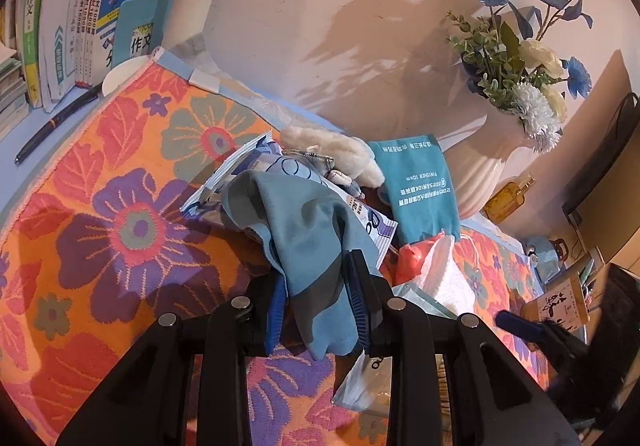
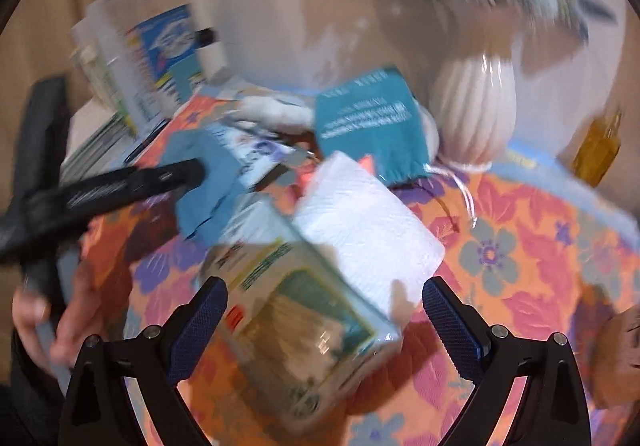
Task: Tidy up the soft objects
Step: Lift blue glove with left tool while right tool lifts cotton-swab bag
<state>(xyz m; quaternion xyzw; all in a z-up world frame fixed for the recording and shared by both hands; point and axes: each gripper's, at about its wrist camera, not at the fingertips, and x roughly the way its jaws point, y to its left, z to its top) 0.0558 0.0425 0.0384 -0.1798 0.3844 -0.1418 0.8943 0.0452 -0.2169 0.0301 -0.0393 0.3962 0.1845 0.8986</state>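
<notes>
Left gripper (image 1: 320, 298) pinches the blue cloth (image 1: 304, 230); right gripper (image 2: 324, 310) gapes wide (blurred) around the tissue pack (image 2: 312, 306), teal pouch (image 2: 372, 126) at twelve o'clock.

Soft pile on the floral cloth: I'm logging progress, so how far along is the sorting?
Nothing looks sorted yet. In hand: the left tool is shut on the light blue fabric cloth; the open right tool frames the wrapped white tissue pack. Left: the teal drawstring pouch, the fluffy white plush and the printed plastic packet remain heaped.
</notes>
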